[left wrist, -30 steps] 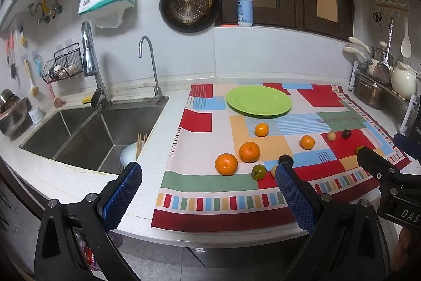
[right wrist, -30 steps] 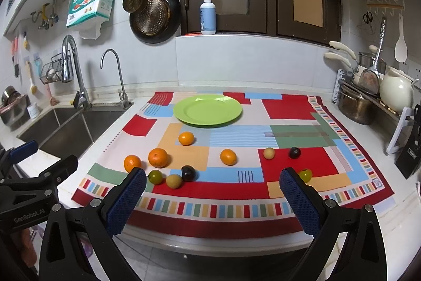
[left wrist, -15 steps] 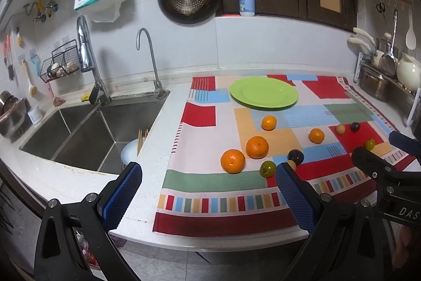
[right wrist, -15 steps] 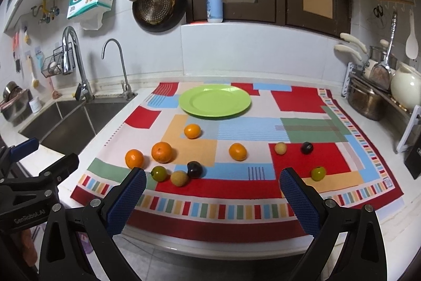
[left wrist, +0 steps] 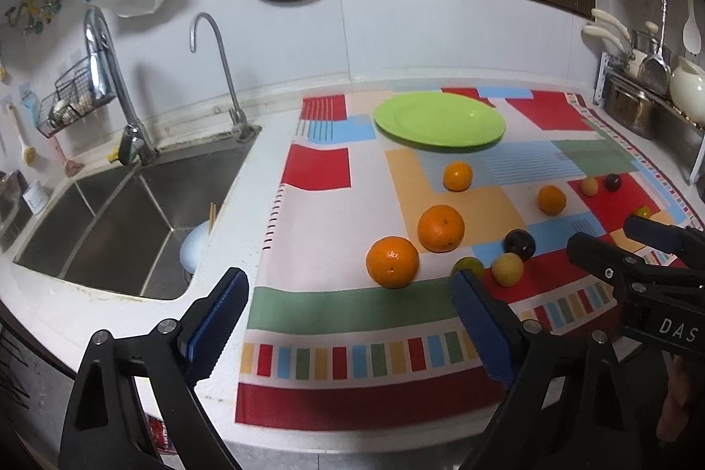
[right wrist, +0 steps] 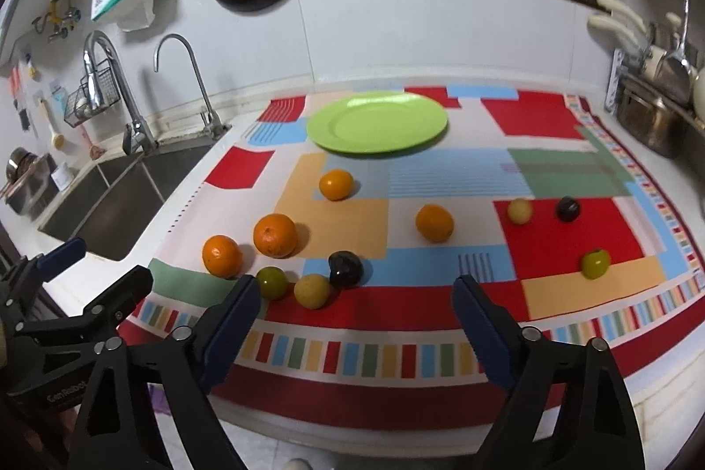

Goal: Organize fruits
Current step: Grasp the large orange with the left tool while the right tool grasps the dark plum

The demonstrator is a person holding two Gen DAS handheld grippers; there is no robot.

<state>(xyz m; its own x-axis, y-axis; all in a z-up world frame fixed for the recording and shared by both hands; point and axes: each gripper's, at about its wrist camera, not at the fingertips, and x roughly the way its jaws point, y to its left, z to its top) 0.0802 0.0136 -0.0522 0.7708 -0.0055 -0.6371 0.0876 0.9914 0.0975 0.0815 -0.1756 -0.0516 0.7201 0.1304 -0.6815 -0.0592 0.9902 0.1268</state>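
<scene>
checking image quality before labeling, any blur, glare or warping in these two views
Left wrist view: fisheye bends the counter edge, the green plate and far wall look slightly soft, the faucet carries bright glare. Right wrist view: same curved warping, dark corners, oranges cast short shadows to the right on the cloth.

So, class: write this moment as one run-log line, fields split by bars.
phase: approach | left hand-held gripper: open, empty | right hand-held gripper: open, empty | green plate: bare | fruits: all on patterned cloth

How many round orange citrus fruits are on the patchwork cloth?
4, none visibly hidden: one nearest the green plate, one mid-cloth, and two side by side near the left edge.
</scene>
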